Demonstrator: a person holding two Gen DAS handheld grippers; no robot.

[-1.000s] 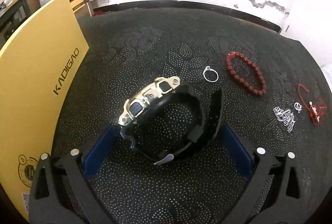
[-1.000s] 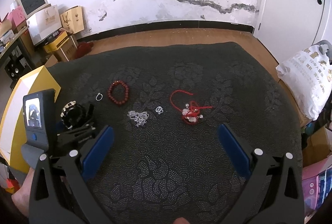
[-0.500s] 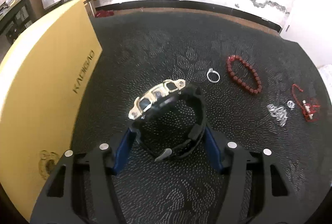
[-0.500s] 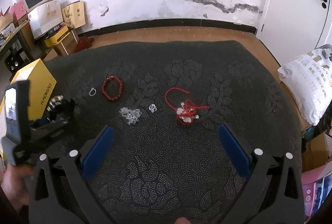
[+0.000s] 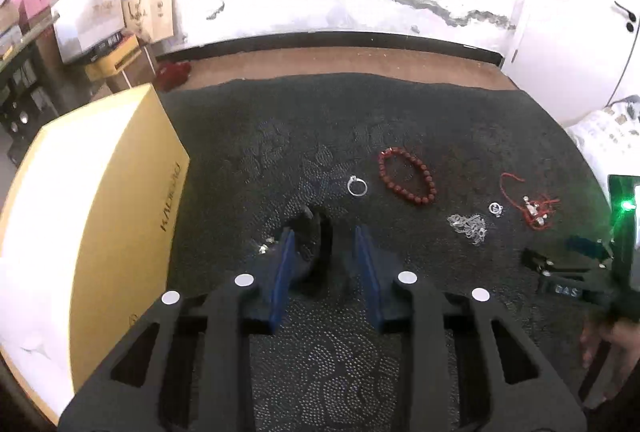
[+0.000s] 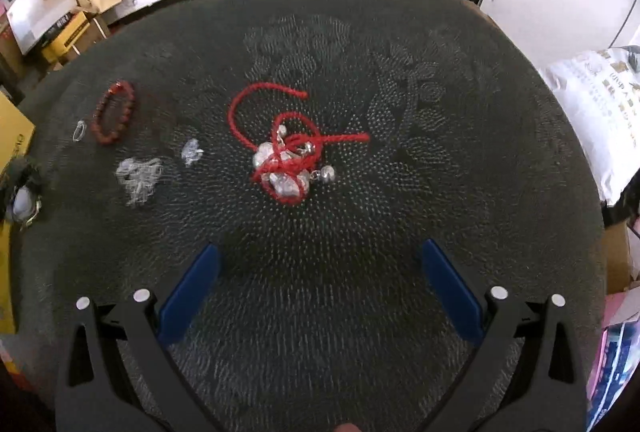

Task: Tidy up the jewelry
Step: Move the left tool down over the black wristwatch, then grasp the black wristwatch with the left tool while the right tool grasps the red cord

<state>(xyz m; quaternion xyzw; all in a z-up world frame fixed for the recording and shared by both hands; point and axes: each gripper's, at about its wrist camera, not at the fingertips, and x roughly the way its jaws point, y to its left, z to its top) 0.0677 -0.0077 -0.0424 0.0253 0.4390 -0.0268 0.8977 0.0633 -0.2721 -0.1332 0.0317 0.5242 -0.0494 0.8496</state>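
My left gripper (image 5: 324, 232) is shut on a black and gold watch (image 5: 310, 236), held above the dark mat beside the yellow box (image 5: 100, 199). The watch also shows blurred at the left edge of the right wrist view (image 6: 24, 191). On the mat lie a silver ring (image 5: 357, 186), a red bead bracelet (image 5: 407, 176), a silver chain (image 5: 469, 228), a small silver piece (image 5: 495, 208) and a red cord with silver charms (image 6: 286, 155). My right gripper (image 6: 318, 268) is open and empty, just in front of the red cord.
The dark patterned mat (image 6: 360, 71) covers the surface. The yellow box stands at its left edge. Cardboard boxes and bags (image 5: 116, 19) stand by the back wall at left. A white sack (image 6: 596, 103) lies off the right side.
My left gripper closed on the watch and lifted it away from the mat. My right gripper moved forward and down toward the red cord.
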